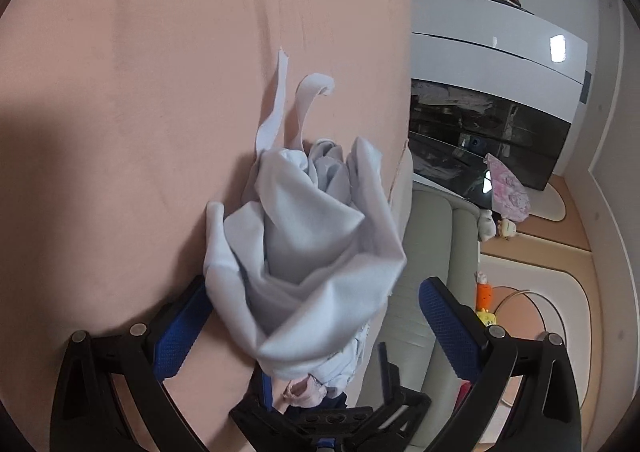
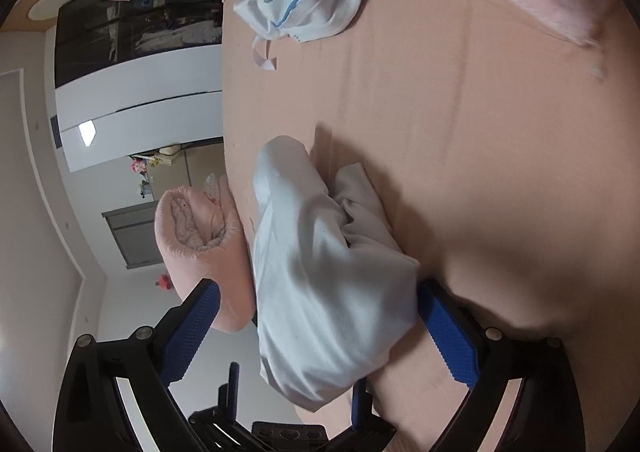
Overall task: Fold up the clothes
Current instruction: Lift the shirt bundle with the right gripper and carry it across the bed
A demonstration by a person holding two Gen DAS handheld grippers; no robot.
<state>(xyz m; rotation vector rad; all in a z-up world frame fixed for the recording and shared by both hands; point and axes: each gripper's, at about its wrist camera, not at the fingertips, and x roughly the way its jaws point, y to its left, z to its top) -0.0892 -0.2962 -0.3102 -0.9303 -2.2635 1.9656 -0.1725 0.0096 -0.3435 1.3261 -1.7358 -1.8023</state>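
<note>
left wrist view: your left gripper [image 1: 312,316] stands wide apart, the crumpled pale blue garment [image 1: 312,244] loose between its pads on the pink bedsheet [image 1: 140,91]. right wrist view: your right gripper [image 2: 320,328] is spread wide around the same cloth [image 2: 320,272], unclamped.

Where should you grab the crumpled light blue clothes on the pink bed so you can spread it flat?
Probably the loose edge of the light blue garment nearest the left tool, coming from this near side. It lies bunched in a heap, and that free edge already sits between the open pads.
</note>
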